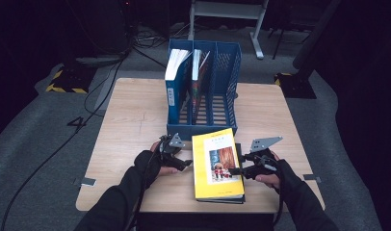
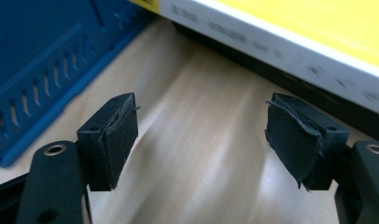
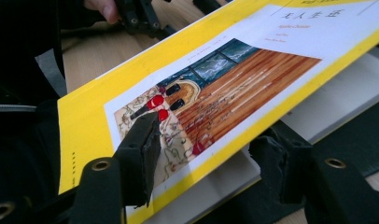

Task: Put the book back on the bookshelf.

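Note:
A yellow book (image 1: 217, 163) with a picture on its cover lies near the table's front edge, on top of a dark book (image 1: 239, 148). My right gripper (image 1: 234, 171) is at its right edge. In the right gripper view the jaws (image 3: 206, 154) straddle the raised yellow cover (image 3: 201, 93), one pad above it and one below, with a gap left, so the gripper is open. My left gripper (image 1: 186, 163) stands open just left of the book. Its jaws (image 2: 201, 135) hold nothing over the bare wood, with the book's edge (image 2: 295, 28) beyond them.
A blue file holder (image 1: 203, 86) stands behind the yellow book and close to my left gripper (image 2: 38, 60). It holds a blue-spined book (image 1: 173, 91) and a second one (image 1: 198, 82); its right slot is free. The wooden table (image 1: 131, 120) has bare room on both sides.

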{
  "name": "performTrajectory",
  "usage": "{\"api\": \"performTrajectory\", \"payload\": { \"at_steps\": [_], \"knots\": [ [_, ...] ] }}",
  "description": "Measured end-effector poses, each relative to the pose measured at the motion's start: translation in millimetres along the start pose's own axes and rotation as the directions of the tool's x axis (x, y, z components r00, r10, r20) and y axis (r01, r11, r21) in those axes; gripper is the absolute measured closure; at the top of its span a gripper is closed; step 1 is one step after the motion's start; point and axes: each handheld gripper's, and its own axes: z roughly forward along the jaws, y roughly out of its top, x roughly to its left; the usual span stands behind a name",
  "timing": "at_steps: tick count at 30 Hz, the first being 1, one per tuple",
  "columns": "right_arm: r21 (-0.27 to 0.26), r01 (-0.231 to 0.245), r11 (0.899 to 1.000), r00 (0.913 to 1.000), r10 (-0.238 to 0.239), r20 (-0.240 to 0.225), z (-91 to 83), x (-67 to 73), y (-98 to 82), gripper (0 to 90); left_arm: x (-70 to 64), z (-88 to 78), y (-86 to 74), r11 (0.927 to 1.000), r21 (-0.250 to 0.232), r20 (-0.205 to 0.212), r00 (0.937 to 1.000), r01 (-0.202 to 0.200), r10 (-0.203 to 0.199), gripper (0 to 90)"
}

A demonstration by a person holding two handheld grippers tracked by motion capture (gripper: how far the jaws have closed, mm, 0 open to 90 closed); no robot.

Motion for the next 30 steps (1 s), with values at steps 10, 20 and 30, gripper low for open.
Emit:
{"api": "performTrajectory", "payload": {
  "at_steps": [10,20,30],
  "knots": [
    [-0.031,-0.013,0.999,0.9997,0.013,-0.022,7.5,-9.1,2.8,64.1,0.1,2.1,8.4,0.9994,0.031,-0.042,0.9990,-0.014,0.015,29.6],
    [-0.117,0.071,0.991,0.9968,-0.075,-0.029,-8.4,6.6,-1.1,75.6,-4.4,-10.8,9.8,0.9995,-0.032,0.014,0.9999,-0.002,0.003,39.2],
    [-0.166,0.121,0.979,0.9922,-0.124,-0.009,-15.3,16.6,-4.8,78.8,-8.2,-18.7,12.8,0.9977,-0.064,0.026,0.9994,-0.023,0.025,51.3]
  ]
}}
